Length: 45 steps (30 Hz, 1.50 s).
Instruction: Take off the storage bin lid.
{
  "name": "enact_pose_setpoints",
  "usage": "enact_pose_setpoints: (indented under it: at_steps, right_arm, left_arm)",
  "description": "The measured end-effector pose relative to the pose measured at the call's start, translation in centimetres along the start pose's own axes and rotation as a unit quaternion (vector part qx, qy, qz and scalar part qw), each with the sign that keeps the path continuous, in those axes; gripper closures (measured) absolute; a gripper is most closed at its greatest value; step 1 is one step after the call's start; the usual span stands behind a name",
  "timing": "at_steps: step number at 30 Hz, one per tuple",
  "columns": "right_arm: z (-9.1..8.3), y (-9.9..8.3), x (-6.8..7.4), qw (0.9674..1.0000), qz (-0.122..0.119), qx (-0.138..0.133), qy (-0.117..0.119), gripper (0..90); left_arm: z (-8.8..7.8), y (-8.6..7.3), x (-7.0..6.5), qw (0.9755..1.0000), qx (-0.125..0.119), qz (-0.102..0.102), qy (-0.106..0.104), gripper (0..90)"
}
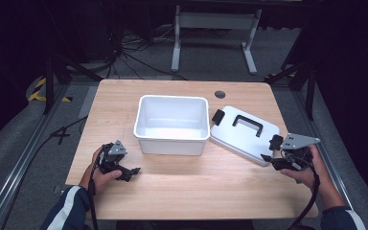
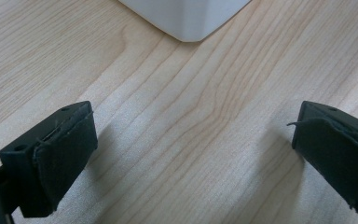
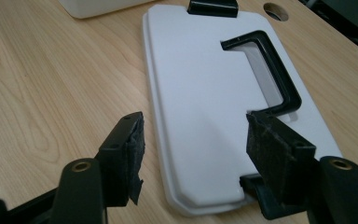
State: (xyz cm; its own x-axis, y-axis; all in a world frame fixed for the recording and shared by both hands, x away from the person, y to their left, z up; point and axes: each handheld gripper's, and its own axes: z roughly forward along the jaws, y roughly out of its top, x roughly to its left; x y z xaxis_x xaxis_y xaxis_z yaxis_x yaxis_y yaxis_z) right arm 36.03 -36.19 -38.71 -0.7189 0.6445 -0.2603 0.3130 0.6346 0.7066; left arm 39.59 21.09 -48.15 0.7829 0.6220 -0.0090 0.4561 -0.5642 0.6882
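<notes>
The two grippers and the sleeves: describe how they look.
Both the left gripper and the right gripper are black, each topped by a grey three-cornered plate and trailing a black cable. Their jaws carry black pads with frayed edges. The sleeves are dark blue with a white stripe.

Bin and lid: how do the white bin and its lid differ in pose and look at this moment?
The white bin stands upright and open near the table's middle; the lid lies flat on the wood to its right, off the bin. The bin is plain white throughout; the lid carries a black handle and black latches at both ends. The lid sits just ahead of the right tongs, the bin farther off. Both are white plastic with rounded corners.
</notes>
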Motion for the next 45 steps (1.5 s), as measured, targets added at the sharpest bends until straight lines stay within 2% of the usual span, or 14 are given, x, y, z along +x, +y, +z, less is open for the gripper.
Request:
enact_pose_setpoints:
  at_steps: [4, 7, 8, 11, 12, 13, 17, 19, 23, 32, 34, 45]
  right_arm:
    - [0.1, -1.7, 0.2, 0.9999, 0.014, -0.005, -0.003, 34.1]
    - [0.5, -3.1, 0.4, 0.9993, 0.036, -0.006, -0.006, 31.5]
    - [0.6, -3.7, 0.6, 0.9989, 0.047, -0.004, 0.0, 30.0]
    - [0.9, -4.5, 0.7, 0.9986, 0.053, -0.003, -0.002, 29.7]
    - [1.0, -5.0, 0.8, 0.9981, 0.062, -0.002, 0.0, 29.6]
    - [1.3, -6.3, 1.1, 0.9966, 0.082, 0.001, 0.004, 28.9]
    - [1.7, -7.4, 1.4, 0.9952, 0.098, 0.004, 0.006, 27.7]
    - [2.0, -8.2, 1.5, 0.9927, 0.12, 0.002, 0.015, 26.3]
    - [2.1, -8.8, 1.5, 0.9902, 0.14, 0.002, 0.011, 23.1]
    - [2.2, -8.8, 1.5, 0.9892, 0.146, 0.004, 0.011, 22.3]
    - [2.2, -8.8, 1.5, 0.989, 0.148, 0.004, 0.009, 22.2]
    - [2.2, -8.8, 1.6, 0.9884, 0.151, 0.007, 0.005, 21.4]
  left_arm:
    - [0.0, 0.0, 0.0, 1.0, 0.0, 0.0, 0.0, 0.4]
    - [0.0, 0.0, 0.0, 1.0, 0.0, 0.0, 0.0, 0.4]
    - [0.0, 0.0, 0.0, 1.0, 0.0, 0.0, 0.0, 0.4]
    - [0.0, 0.0, 0.0, 1.0, 0.0, 0.0, 0.0, 0.4]
    - [0.0, 0.0, 0.0, 1.0, 0.0, 0.0, 0.0, 0.4]
    - [0.0, 0.0, 0.0, 1.0, 0.0, 0.0, 0.0, 0.4]
    - [0.0, 0.0, 0.0, 1.0, 0.0, 0.0, 0.0, 0.4]
    - [0.0, 0.0, 0.0, 1.0, 0.0, 0.0, 0.0, 0.4]
    - [0.0, 0.0, 0.0, 1.0, -0.001, -0.001, 0.0, 0.4]
    - [-0.1, 0.0, 0.0, 1.0, 0.003, 0.0, 0.003, 0.4]
    - [-0.1, -0.1, -0.1, 1.0, 0.002, -0.006, 0.002, 0.4]
    - [-0.1, -0.1, 0.0, 1.0, 0.002, -0.001, 0.003, 0.2]
